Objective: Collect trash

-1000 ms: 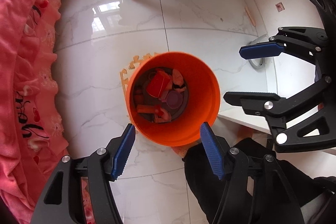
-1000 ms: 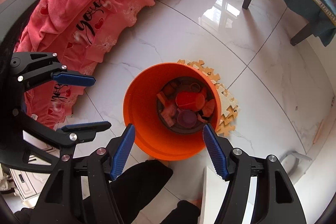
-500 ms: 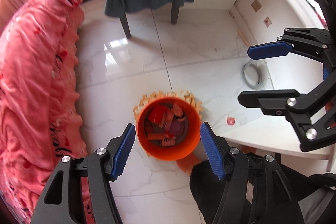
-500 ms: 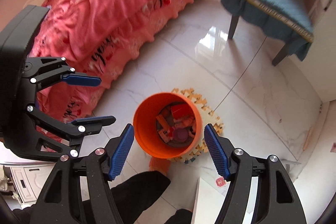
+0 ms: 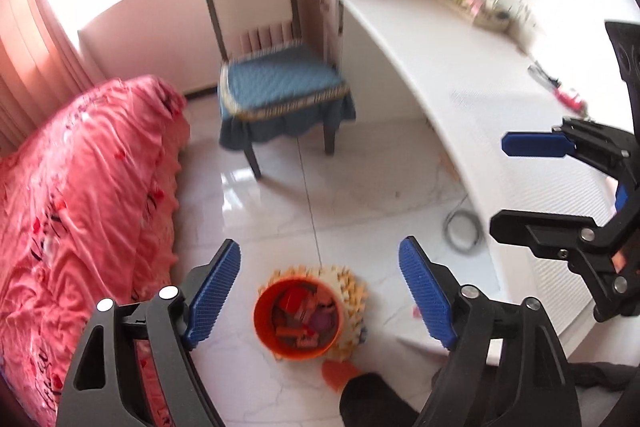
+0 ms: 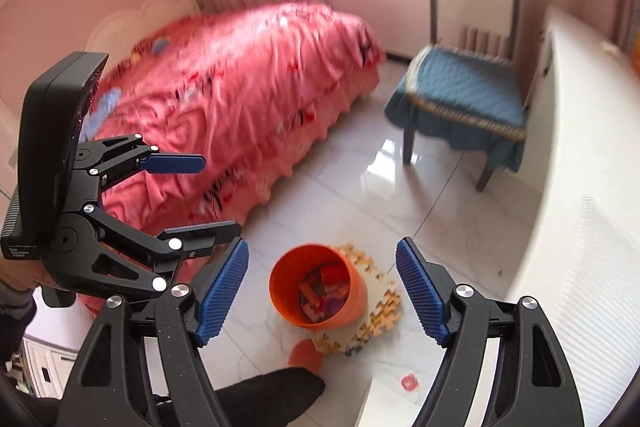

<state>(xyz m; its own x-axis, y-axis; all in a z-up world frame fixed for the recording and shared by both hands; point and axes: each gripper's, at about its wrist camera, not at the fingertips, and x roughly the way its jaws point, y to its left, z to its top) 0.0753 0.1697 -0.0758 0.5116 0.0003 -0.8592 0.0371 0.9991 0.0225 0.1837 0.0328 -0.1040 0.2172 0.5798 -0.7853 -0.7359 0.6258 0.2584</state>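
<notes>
You have two grippers in view: the left gripper (image 5: pixel 320 295) and the right gripper (image 6: pixel 322 293), each with two blue-padded fingers, four pads in all, every jaw opening with nothing between them. On the floor you have one orange bin (image 5: pixel 299 319); the bits inside it are too jumbled to count. Under it lies one patch of foam puzzle mat (image 6: pixel 378 319). You also have one chair (image 5: pixel 276 83), one bed (image 6: pixel 240 87), one white desk (image 5: pixel 460 75) and one grey cable coil (image 5: pixel 462 229).
</notes>
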